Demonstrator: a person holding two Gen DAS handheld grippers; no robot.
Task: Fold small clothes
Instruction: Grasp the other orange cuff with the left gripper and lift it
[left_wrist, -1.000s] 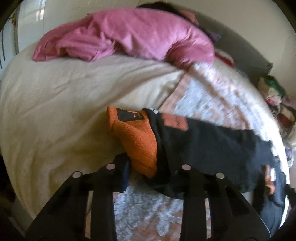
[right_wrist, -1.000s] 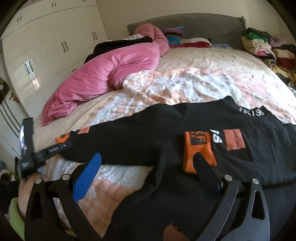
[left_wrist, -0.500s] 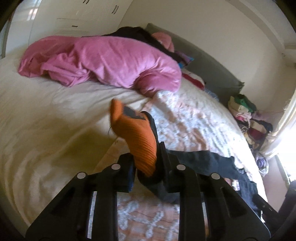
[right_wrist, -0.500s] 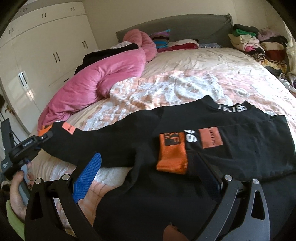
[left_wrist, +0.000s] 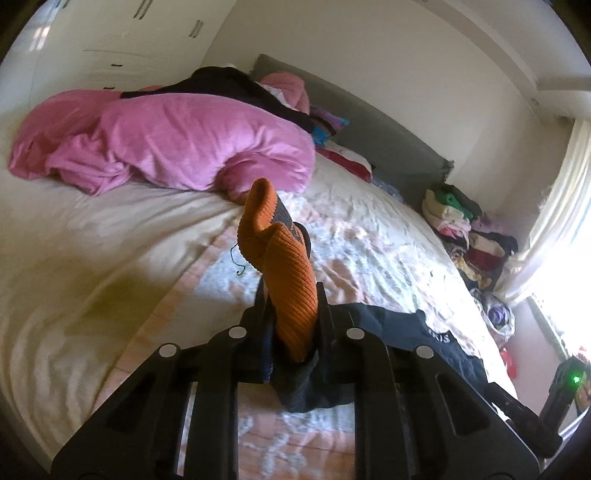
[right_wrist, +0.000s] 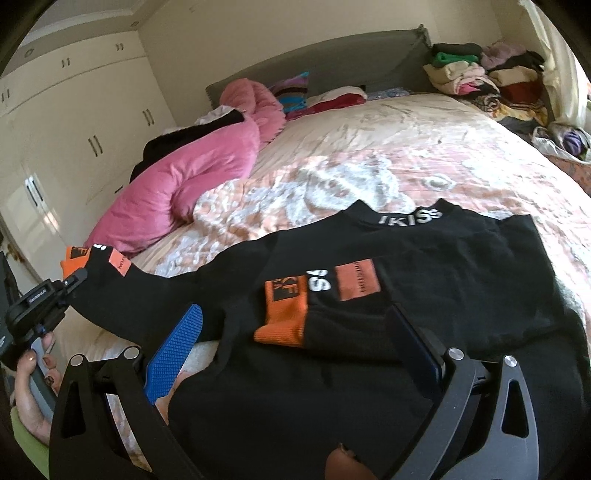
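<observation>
On bed (right_wrist: 424, 147): left gripper (left_wrist: 291, 314) just closed, clamped on orange cuff (left_wrist: 284, 266); right gripper (right_wrist: 295, 343) wide apart.

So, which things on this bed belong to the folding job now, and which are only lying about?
Belonging to the job:
- black top
- its orange cuff, pinched in the left claw, whose jaws have just been closing
- right claw, open above the folded-in sleeve

Only lying about:
- pink duvet
- clothes pile
- wardrobe

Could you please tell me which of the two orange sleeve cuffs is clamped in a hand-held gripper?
The far-left cuff: the left hand-held gripper, just closed, pinches it clear of the bed. The other cuff lies folded across the black shirt, ahead of the open right hand-held gripper.
</observation>
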